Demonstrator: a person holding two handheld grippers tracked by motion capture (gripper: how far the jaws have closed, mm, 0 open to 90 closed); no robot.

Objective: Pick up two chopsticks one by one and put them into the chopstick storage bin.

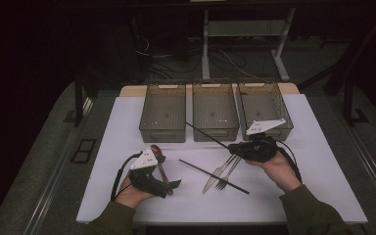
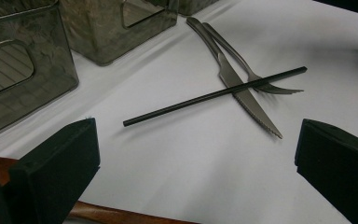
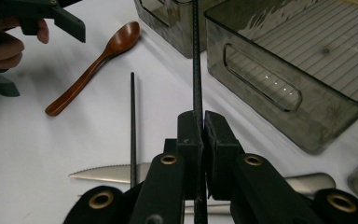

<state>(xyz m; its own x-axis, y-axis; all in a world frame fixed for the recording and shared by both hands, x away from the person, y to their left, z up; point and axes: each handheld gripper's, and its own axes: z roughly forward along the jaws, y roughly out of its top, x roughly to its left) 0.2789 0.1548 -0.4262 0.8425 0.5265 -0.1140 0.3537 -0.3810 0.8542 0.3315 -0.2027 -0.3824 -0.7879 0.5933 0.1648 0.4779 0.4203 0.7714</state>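
My right gripper [image 1: 231,146] [image 3: 201,125] is shut on a black chopstick [image 1: 206,134] [image 3: 196,56], held just above the table. The stick points toward the middle bin [image 1: 215,110]. A second black chopstick [image 1: 210,174] [image 2: 214,95] [image 3: 132,116] lies on the white table across a steel knife [image 1: 214,176] [image 2: 244,95] [image 3: 107,173] and a fork [image 1: 228,173] [image 2: 265,84]. My left gripper [image 1: 169,171] [image 2: 196,163] stands open near the front left. A brown wooden spoon [image 1: 160,164] [image 2: 98,215] [image 3: 93,65] lies under its left jaw.
Three clear grey bins [image 1: 162,111] [image 1: 265,108] stand in a row at the back of the white table [image 1: 127,127], all seemingly with nothing in them. The left gripper view has two bins [image 2: 18,70] close at its upper left. Dark floor surrounds the table.
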